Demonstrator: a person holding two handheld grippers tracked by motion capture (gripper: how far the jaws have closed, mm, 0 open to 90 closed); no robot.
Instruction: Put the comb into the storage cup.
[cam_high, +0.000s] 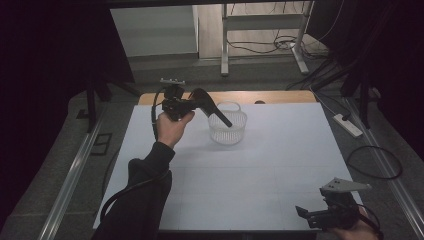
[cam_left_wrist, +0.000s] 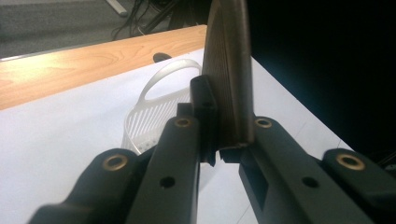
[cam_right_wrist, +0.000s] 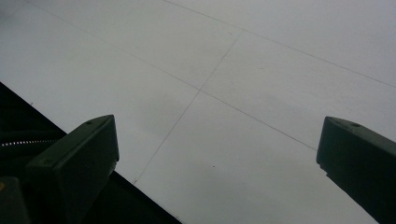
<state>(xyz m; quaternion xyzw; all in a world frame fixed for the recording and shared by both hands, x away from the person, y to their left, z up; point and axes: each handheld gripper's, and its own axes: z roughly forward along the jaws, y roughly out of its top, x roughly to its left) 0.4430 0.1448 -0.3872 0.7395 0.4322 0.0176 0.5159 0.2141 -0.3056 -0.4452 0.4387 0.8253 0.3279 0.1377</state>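
While the left gripper (cam_high: 192, 105) clamps a dark, flat, curved strip (cam_high: 212, 107) whose tip dips into the clear slotted plastic basket (cam_high: 227, 131), release seems left; the right gripper (cam_high: 320, 216) idles, jaws wide apart

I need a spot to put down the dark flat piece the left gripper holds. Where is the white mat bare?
The white mat is bare from the clear basket forward to the right gripper, and on the basket's right. It is crowded only at the far left, where the left gripper holds the dark flat piece over the basket.
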